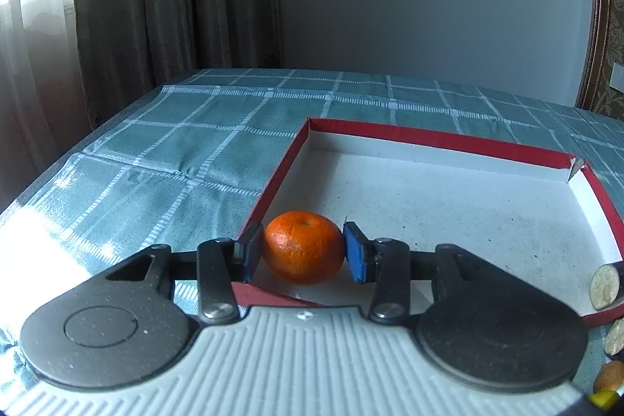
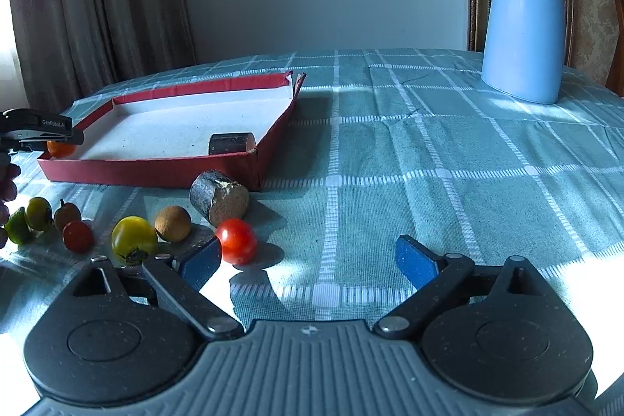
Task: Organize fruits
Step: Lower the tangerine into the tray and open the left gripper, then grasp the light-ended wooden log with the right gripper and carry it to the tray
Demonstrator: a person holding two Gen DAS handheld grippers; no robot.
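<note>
Writing is absent from the left wrist view: there the left gripper [image 1: 304, 252] has its two blue pads pressed on either side of one orange [image 1: 303, 247], just over the near left corner of the red tray [image 1: 440, 136]. One cut cane piece [image 1: 605, 286] lies at the tray's near right wall, and a second [image 1: 617, 336] just outside it. In the right wrist view, "GenRobot.AI" is printed on the left gripper [image 2: 58, 143] at the tray's [image 2: 148, 172] left end. The right gripper [image 2: 308, 262] stands wide open with nothing between its pads, a red tomato [image 2: 236, 240] just beside its left pad. In front of the tray lie one cane piece [image 2: 219, 197], two brown fruits, two yellow-green tomatoes, a second red tomato and one lime. One cane piece [image 2: 231, 144] lies inside the tray. One blue jug [image 2: 522, 30] stands far right of it.
</note>
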